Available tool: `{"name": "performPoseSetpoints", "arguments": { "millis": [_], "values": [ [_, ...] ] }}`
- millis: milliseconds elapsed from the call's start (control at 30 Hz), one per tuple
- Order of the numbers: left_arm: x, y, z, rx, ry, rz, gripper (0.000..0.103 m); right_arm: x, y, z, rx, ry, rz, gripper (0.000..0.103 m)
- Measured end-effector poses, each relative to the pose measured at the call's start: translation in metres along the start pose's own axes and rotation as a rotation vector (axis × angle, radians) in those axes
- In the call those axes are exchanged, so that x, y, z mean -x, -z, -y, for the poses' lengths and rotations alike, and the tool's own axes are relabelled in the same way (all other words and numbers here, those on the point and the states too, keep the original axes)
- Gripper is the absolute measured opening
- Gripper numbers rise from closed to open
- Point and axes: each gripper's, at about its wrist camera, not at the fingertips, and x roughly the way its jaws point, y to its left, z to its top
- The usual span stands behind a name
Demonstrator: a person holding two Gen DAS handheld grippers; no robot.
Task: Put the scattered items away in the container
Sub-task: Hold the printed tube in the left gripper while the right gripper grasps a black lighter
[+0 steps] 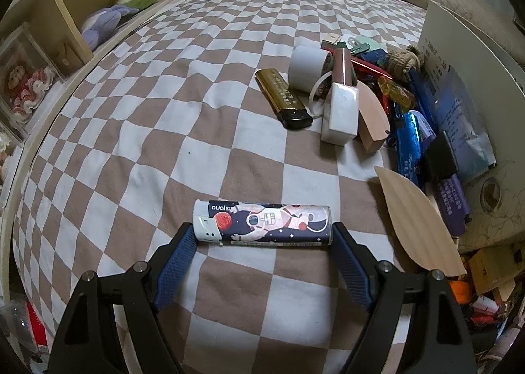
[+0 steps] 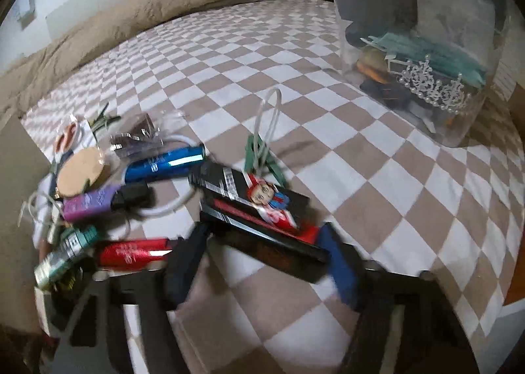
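In the left wrist view my left gripper (image 1: 264,238) is shut on an astronaut-print lighter (image 1: 262,224), one blue pad at each end, just above the checkered bedspread. In the blurred right wrist view my right gripper (image 2: 262,242) is shut on a black and red lighter with a cartoon face (image 2: 259,206), held crosswise above the bed. The clear plastic container (image 2: 426,46) stands at the upper right and holds teal strips, a pearl tiara and dark items.
A heap of scattered items lies on the bed: gold lighter (image 1: 282,96), tape roll (image 1: 306,67), white box (image 1: 341,114), wooden leaf (image 1: 420,223), blue lighter (image 2: 164,164), purple lighter (image 2: 88,203), red lighter (image 2: 131,252). A shelf (image 1: 65,13) runs along the left. A beige blanket (image 2: 164,6) lies behind.
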Motion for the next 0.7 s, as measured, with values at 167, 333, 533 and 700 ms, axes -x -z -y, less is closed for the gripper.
{"name": "performPoseSetpoints", "arguments": {
  "millis": [167, 333, 533, 700],
  "values": [
    [0.001, 0.000, -0.001, 0.006, 0.006, -0.005, 0.082, 0.006, 0.005, -0.001, 0.032, -0.016, -0.003, 0.065],
    [0.002, 0.000, -0.001, 0.017, 0.012, -0.009, 0.082, 0.014, 0.009, 0.002, 0.032, -0.045, -0.010, 0.064],
    [0.006, -0.002, -0.005, 0.050, 0.030, -0.009, 0.082, 0.028, 0.006, 0.009, 0.002, -0.086, 0.009, 0.043],
    [0.009, -0.003, -0.006, 0.056, 0.035, -0.006, 0.082, 0.037, 0.004, 0.013, -0.027, -0.079, 0.034, 0.043]
  ]
}}
